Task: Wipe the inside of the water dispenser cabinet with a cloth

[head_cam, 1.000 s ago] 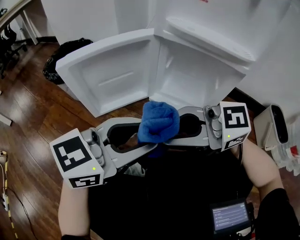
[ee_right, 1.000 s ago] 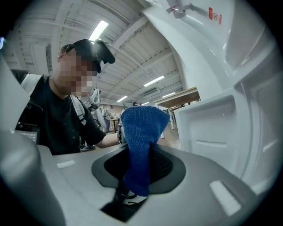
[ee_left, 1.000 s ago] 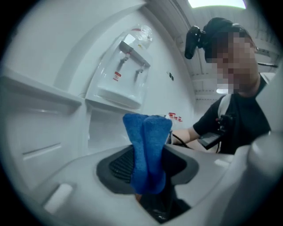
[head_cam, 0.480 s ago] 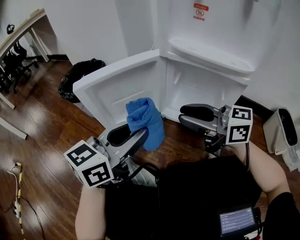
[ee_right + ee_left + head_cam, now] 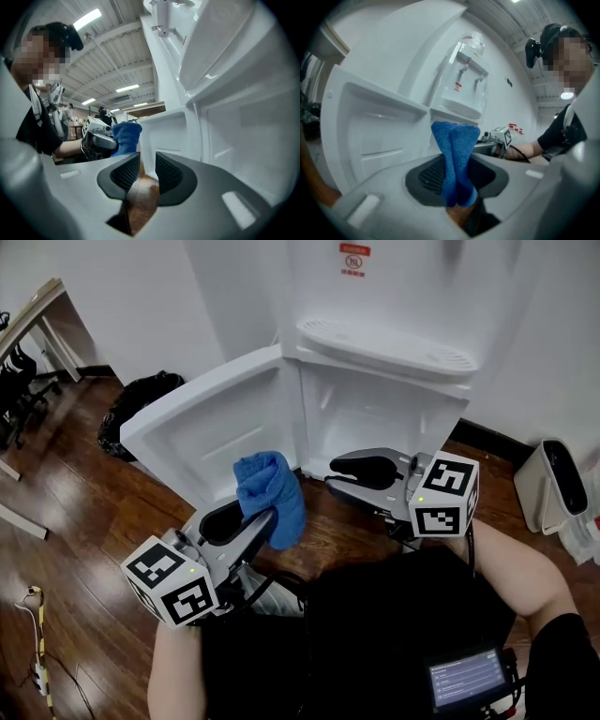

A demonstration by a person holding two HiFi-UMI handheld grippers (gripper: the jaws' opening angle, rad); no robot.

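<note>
Far L: pale desk edge [image 5: 33, 310] w/ black office chairs [image 5: 19, 381] beneath, all on a brown wood-plank floor [image 5: 66, 484]. Next, a crumpled black plastic bag [image 5: 141, 395] on the floor by the wall; contents can't be seen.

Then the white plastic cabinet door [image 5: 202, 427], swung wide open to the L, its recessed inner face toward the camera. In front of it is the left gripper [image 5: 261, 518], grey w/ a marker cube. Its jaws have just been closing & are clamped on a folded blue terry cloth [image 5: 270, 488]. The cloth stands up out of the jaws in a doubled fold, pads pressing both sides. Cloth is outside the cabinet, before the door's hinge side.

Centre: tall white water dispenser [image 5: 375, 287] w/ red label near the top & a ribbed drip tray [image 5: 384, 338]. Below the tray is the open lower cabinet [image 5: 375, 413]; white moulded back & side walls show inside.

R of the cloth, the right gripper [image 5: 336, 474] lies about level in front of the cabinet opening, pointing L toward the cloth, near it but apart. Its jaws have just been closing & stand a little apart, nothing between them; floor & door edge show through the gap.

Far R: white rounded appliance w/ a dark front panel [image 5: 553, 484] on the floor by the wall. Bottom R: small lit screen [image 5: 464, 676] on the person's dark clothing.
</note>
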